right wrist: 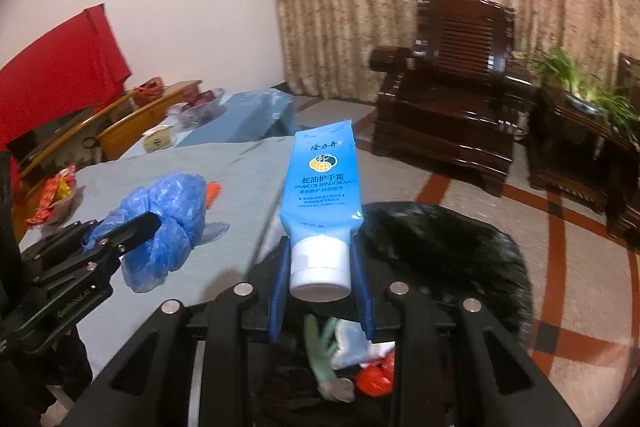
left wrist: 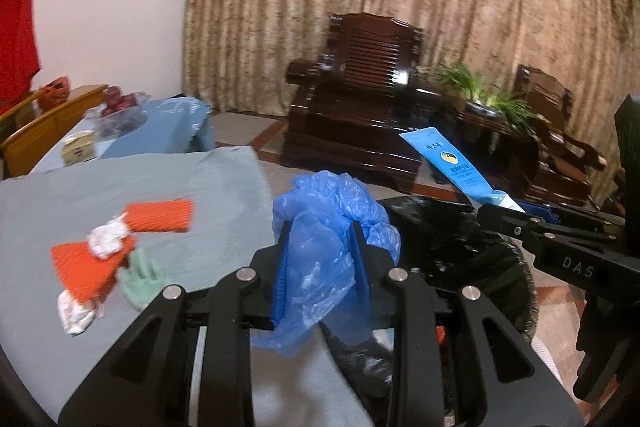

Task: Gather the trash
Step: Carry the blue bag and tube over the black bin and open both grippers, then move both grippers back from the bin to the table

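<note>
Left gripper, centre of the left wrist view, is clamped on a crumpled blue plastic bag; the bag bulges above the pads and hangs down btwn them. Right gripper, centre of the right wrist view, is pinched tight on a blue hand cream tube just above its white cap, tube standing up & tilted a bit, cap toward the camera.

Both sit over the edge of the bench, which has a pale blue cloth on it. Just beside the bench, lower right in both views, is a bin w/ a black bag liner; inside it, low centre of the right view, a green glove, sth red and sth white.

Still on the bench, left side of the left view: orange ribbed pieces, white crumpled scraps, a pale green glove-like item. Red snack wrappers at the far left of the right view.
</note>
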Demonstrator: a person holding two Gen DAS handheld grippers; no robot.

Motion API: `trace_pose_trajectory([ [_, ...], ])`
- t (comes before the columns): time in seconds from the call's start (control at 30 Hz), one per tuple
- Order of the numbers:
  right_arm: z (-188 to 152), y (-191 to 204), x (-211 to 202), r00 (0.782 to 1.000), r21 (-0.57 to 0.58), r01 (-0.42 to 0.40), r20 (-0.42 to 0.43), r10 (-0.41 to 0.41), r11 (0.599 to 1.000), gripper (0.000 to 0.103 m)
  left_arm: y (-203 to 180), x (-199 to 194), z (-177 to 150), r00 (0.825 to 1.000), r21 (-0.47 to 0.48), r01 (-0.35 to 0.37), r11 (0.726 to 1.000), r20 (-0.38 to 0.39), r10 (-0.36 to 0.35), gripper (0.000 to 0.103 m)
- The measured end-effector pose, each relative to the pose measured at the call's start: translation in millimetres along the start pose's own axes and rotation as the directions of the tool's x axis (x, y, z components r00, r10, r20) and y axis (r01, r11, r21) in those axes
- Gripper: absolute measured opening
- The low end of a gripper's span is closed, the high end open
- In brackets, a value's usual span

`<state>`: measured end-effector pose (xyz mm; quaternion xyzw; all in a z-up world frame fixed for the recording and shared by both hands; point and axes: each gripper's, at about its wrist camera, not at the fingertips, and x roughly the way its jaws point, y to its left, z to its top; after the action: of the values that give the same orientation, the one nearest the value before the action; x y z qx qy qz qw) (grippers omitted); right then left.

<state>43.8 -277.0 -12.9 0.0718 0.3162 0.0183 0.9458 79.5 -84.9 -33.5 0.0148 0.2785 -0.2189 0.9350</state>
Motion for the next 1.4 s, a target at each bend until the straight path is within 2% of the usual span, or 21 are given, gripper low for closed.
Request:
trace_pose_trajectory([
  [0.2, -11.9, -35.9, -3.9, 0.997, 0.044, 0.071, -0.016, -0.07, 0.997, 0.029, -31.3, 28.6, -1.9, 0.997, 0.042, 0.066, 0.997, -0.035, -0.065, 0.027],
  [0.43, -25.8, -67.3, 3.3, 0.991, 0.08, 0.129, -0.051, -0.125, 0.988, 0.029, -58.1, 57.2, -3.1, 0.993, 0.078, 0.102, 0.992, -0.059, -0.098, 0.027],
  [0.6, -35.6, -77.4, 11.2, 0.987, 0.089, 0.148, -0.081, -0.141, 0.985, 0.029, -69.0, 71.4, -5.8, 0.991, 0.095, 0.12, 0.988, -0.078, -0.113, 0.035],
  [0.63, -37.5, -79.8, 13.4, 0.986, 0.093, 0.151, -0.088, -0.143, 0.984, 0.03, -70.7, 73.1, -5.9, 0.989, 0.099, 0.129, 0.987, -0.081, -0.121, 0.044],
  [0.67, -38.2, -80.9, 14.0, 0.985, 0.093, 0.156, -0.09, -0.147, 0.983, 0.032, -71.9, 74.5, -5.6, 0.989, 0.102, 0.132, 0.986, -0.083, -0.124, 0.055],
  [0.7, -39.4, -82.7, 14.7, 0.984, 0.096, 0.162, -0.091, -0.153, 0.982, 0.034, -72.2, 75.3, -5.3, 0.988, 0.101, 0.136, 0.985, -0.081, -0.129, 0.059],
  [0.77, -42.2, -86.5, 12.5, 0.983, 0.1, 0.169, -0.086, -0.16, 0.981, 0.052, -70.6, 73.7, -4.3, 0.987, 0.098, 0.144, 0.985, -0.079, -0.137, 0.064],
  [0.83, -43.5, -87.9, 8.2, 0.983, 0.102, 0.176, -0.075, -0.169, 0.979, 0.063, -66.1, 70.3, -3.4, 0.989, 0.099, 0.136, 0.986, -0.072, -0.13, 0.071],
  [0.87, -44.0, -88.8, 6.6, 0.983, 0.104, 0.177, -0.071, -0.17, 0.979, 0.076, -65.0, 69.2, -2.8, 0.989, 0.097, 0.133, 0.986, -0.069, -0.127, 0.073],
  [0.93, -43.6, -88.6, 2.6, 0.983, 0.108, 0.178, -0.054, -0.173, 0.978, 0.096, -58.6, 63.5, -2.8, 0.991, 0.089, 0.122, 0.988, -0.06, -0.117, 0.08],
  [0.97, -43.3, -87.1, -2.0, 0.984, 0.117, 0.175, -0.036, -0.172, 0.978, 0.097, -54.5, 59.9, -3.1, 0.993, 0.086, 0.11, 0.99, -0.053, -0.106, 0.085],
  [1.03, -41.2, -86.2, -4.7, 0.988, 0.124, 0.156, -0.025, -0.154, 0.98, 0.097, -47.9, 52.2, -3.6, 0.996, 0.083, 0.086, 0.993, -0.043, -0.082, 0.09],
  [1.4, -31.5, -43.3, -0.7, 0.996, 0.064, 0.086, 0.005, -0.086, 0.994, 0.097, 0.0, -0.3, -12.5, 0.999, 0.027, -0.033, 0.999, -0.004, 0.033, 0.093],
])
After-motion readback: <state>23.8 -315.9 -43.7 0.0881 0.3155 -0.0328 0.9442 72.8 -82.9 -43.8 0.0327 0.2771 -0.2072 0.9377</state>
